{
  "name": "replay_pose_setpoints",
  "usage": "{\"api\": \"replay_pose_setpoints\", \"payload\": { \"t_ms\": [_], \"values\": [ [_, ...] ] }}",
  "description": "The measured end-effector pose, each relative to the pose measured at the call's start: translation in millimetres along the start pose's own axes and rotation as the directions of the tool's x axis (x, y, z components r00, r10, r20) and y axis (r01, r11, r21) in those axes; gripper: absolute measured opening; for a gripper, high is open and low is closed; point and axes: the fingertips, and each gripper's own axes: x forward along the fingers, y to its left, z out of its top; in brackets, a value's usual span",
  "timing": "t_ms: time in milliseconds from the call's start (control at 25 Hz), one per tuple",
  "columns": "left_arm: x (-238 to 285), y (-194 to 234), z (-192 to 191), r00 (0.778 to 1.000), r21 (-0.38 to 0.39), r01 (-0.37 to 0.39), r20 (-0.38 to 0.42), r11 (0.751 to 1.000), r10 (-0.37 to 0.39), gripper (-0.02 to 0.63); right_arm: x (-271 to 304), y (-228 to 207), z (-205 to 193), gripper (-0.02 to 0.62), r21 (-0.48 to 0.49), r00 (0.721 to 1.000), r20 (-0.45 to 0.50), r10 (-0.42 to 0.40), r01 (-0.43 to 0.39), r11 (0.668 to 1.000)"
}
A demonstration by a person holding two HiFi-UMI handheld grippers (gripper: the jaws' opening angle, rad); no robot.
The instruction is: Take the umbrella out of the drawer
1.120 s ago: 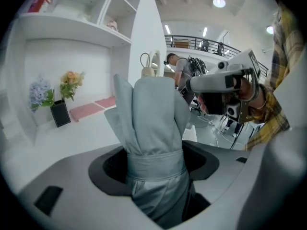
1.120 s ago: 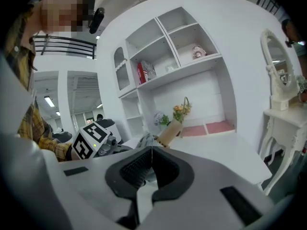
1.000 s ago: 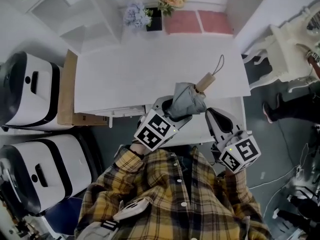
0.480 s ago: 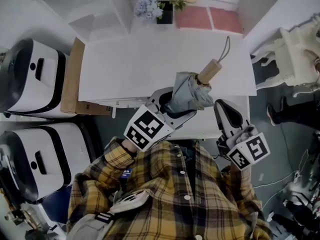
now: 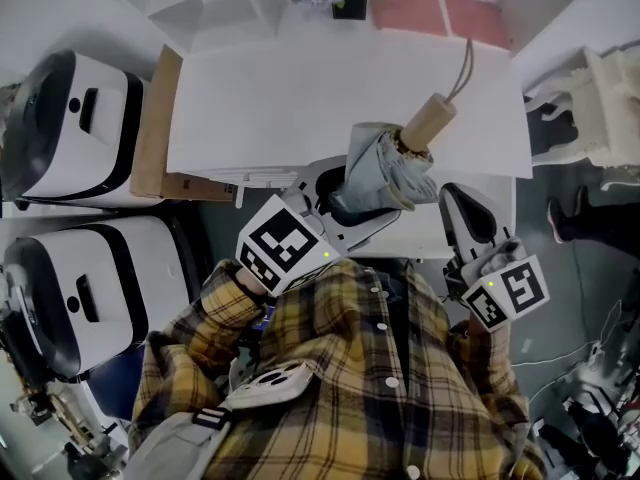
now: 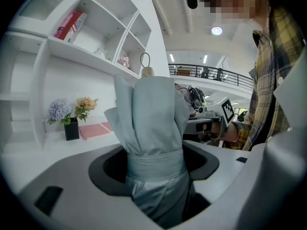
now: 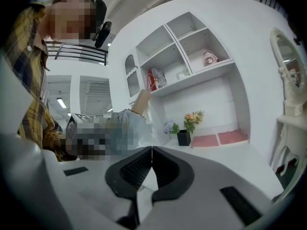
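The person wears a yellow-and-dark plaid shirt (image 5: 370,398) with pale buttons (image 5: 380,326) and long sleeves (image 5: 212,313). The left gripper (image 5: 338,190) and right gripper (image 5: 458,200) have light grey shells with black jaw linings. Each carries a cube (image 5: 283,250) of black-and-white square markers.

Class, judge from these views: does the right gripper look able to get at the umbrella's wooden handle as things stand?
Probably yes. The right gripper is shut and empty beside the umbrella, whose wooden handle juts free over the desk; nothing lies between. Its jaws must open first.
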Motion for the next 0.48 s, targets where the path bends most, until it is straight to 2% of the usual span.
{"api": "replay_pose_setpoints", "payload": {
  "t_ms": [480],
  "values": [
    [-3.6, -1.3, 5.3, 1.0, -0.016, -0.016, 0.019, 1.0, 0.016, 0.316, 3.4, 7.3, -7.8, 0.017, -0.008, 1.0, -0.002, 0.016, -0.016, 1.0]
  ]
}}
